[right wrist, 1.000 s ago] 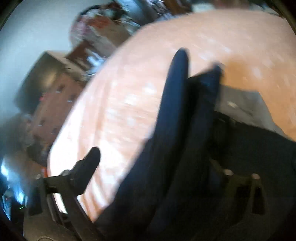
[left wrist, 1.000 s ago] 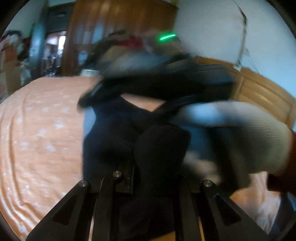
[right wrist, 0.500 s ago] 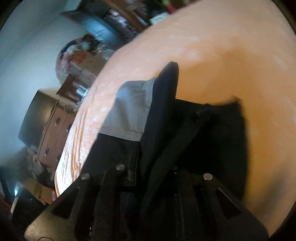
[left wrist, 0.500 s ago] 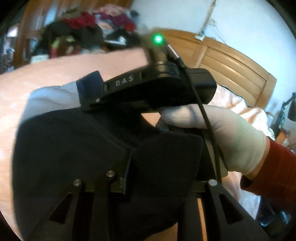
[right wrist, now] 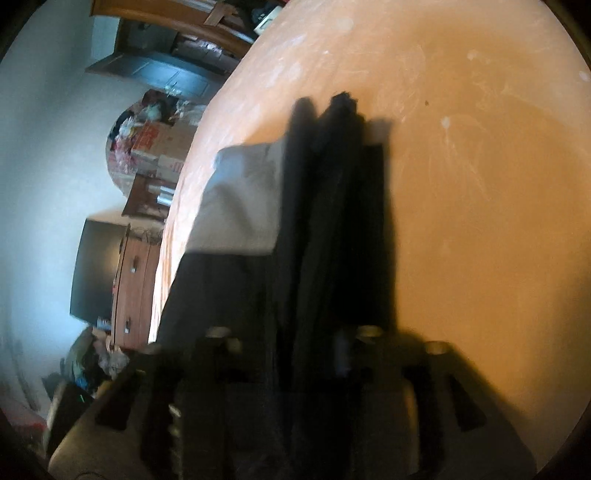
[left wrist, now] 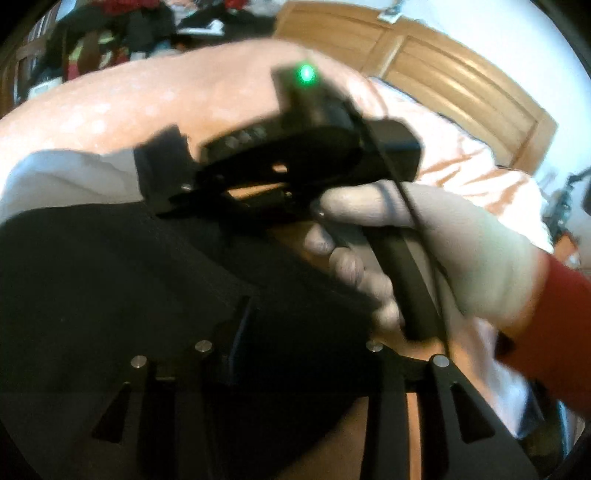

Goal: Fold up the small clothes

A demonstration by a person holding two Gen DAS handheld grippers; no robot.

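Observation:
A dark garment (left wrist: 110,277) with a grey band (left wrist: 66,177) lies folded on the orange bedsheet (left wrist: 147,99). In the left wrist view it drapes over my left gripper (left wrist: 303,332), whose jaws stand part-way apart with the fingertips hidden under the cloth. Just beyond, a white-gloved hand (left wrist: 461,251) holds my right gripper (left wrist: 162,166) at the grey band. In the right wrist view, folds of the dark garment (right wrist: 332,221) run forward between the fingers of the right gripper (right wrist: 295,314), jaws also somewhat apart, with the grey band (right wrist: 240,199) to the left.
A wooden headboard (left wrist: 443,74) and a rumpled quilt lie behind the hand. A heap of clothes (left wrist: 110,33) sits past the bed's far edge. A dresser (right wrist: 133,288) and a dark screen (right wrist: 96,269) stand off the bed's side. Bare sheet (right wrist: 480,184) stretches right.
Both grippers swung the garment over and lowered it onto the sheet. The right jaws closed on a fold half a second ago; both pairs of jaws have since widened.

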